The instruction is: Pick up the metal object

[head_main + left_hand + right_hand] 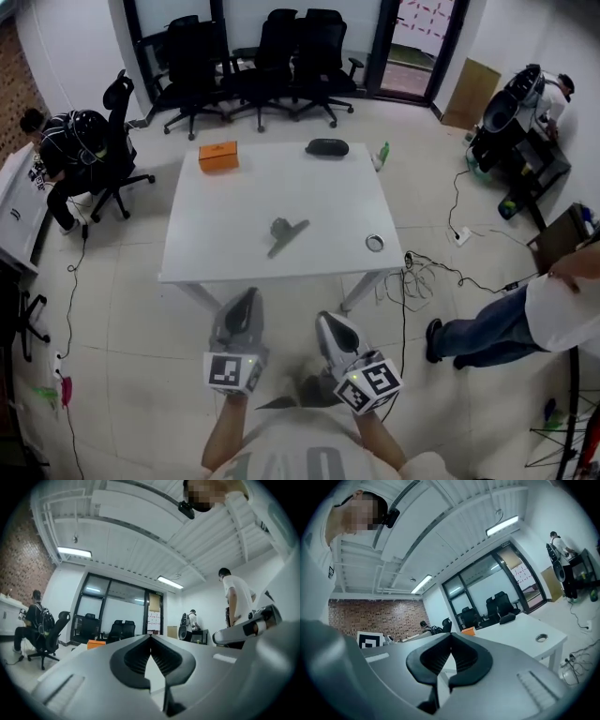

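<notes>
— So, which step is in hand?
— The very start, I judge: the reach has not begun. The left gripper (249, 296) and the right gripper (324, 321) hang close to the person's body, short of the near edge of the white rectangular table (234, 262).
— And the tongs themselves?
— Both pairs are fully closed, tips meeting, with nothing between them.
— Where is the thing to lift?
— The grey, angled metal object (286, 232) lies flat near the middle of the tabletop, well apart from both grippers and from everything else there.
— What does the next move call for?
— Probably carrying one gripper forward over the table edge, parting its jaws on the way, then closing across the piece's narrow arm. It lies low, so there is little height to pinch.
— Count the rest.
— One metal object, two grippers. Along the far edge there is one orange rectangular box (217, 155), one black oval pouch (326, 146) and one green bottle (382, 153) at the corner. One small silver ring (375, 243) sits near the right edge; loose or set in, I cannot tell. There are three others in the room: a seated person (70, 141) at the left, a person in jeans (525, 319) at the right and a third person (558, 92) in the far corner. The black office chairs (281, 56) overlap too much to count.
</notes>
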`<state>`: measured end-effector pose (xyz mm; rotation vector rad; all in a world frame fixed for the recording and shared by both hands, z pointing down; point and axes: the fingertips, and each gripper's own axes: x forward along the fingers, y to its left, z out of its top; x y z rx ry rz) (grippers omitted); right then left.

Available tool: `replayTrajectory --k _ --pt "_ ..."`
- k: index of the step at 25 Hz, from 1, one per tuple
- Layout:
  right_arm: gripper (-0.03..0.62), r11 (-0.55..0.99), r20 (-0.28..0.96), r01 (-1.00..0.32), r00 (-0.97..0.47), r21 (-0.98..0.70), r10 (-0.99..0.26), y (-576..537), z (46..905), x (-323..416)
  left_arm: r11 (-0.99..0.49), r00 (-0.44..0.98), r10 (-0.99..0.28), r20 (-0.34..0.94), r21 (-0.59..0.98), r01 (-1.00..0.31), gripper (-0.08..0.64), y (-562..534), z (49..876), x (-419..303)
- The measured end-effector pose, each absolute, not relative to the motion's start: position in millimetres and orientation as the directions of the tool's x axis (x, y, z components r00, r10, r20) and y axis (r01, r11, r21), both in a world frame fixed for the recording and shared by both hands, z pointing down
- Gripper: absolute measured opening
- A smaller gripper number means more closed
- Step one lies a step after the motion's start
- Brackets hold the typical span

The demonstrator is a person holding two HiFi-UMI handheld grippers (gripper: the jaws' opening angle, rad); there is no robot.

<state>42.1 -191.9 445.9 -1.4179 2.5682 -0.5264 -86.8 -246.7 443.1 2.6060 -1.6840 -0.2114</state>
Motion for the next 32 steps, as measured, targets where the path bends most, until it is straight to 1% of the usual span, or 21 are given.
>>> replayTrajectory --k 3,6,9,11,15,19,20,22,24,27,32 --pt "0.012 0.49 0.034 -0.788 -0.539 -0.371 -0.842 -230 456 51 -0.39 0.384 -0.921 -0.071 0.095 -0.916 0.002 -273 454 -78" --pt "0.011 0.526 0.033 -0.788 -0.564 -0.32 -0.825 -260 446 48 -0.352 0.345 -0.936 -0.077 0.12 -0.928 0.002 -303 443 -79" --pt "0.011 0.55 0.029 -0.77 -0.589 -0.322 -0.808 -282 441 48 -0.323 0.316 -0.946 -0.073 0.132 -0.937 0.002 -323 436 -76" --pt "0.011 0.546 0.033 -0.766 -0.589 -0.339 -0.807 -292 444 48 -0.326 0.321 -0.945 -0.062 0.108 -0.939 0.002 -333 440 -73" --pt "0.011 0.531 0.034 -0.768 -0.579 -0.359 -0.814 -308 447 52 -0.342 0.34 -0.94 -0.034 0.145 -0.929 0.002 -351 451 -67" --pt "0.011 0.529 0.031 -0.77 -0.575 -0.356 -0.818 -323 445 50 -0.393 0.4 -0.915 0.042 0.122 -0.911 0.002 -370 475 -58" --pt "0.011 0.529 0.029 -0.771 -0.575 -0.355 -0.818 -327 444 49 -0.402 0.41 -0.91 0.06 0.111 -0.909 0.019 -379 483 -56" --pt "0.011 0.528 0.032 -0.775 -0.572 -0.347 -0.819 -331 445 48 -0.424 0.433 -0.896 0.104 0.098 -0.9 0.121 -398 503 -52" --pt "0.011 0.519 0.037 -0.785 -0.562 -0.339 -0.826 -334 448 50 -0.441 0.452 -0.872 0.188 0.099 -0.892 0.171 -421 531 -49" --pt "0.011 0.492 0.047 -0.803 -0.536 -0.338 -0.843 -340 449 56 -0.471 0.477 -0.825 0.304 0.099 -0.877 0.211 -451 568 -44" --pt "0.011 0.434 0.052 -0.839 -0.475 -0.329 -0.878 -354 450 74 -0.494 0.521 -0.732 0.439 0.184 -0.85 0.212 -475 627 -31"
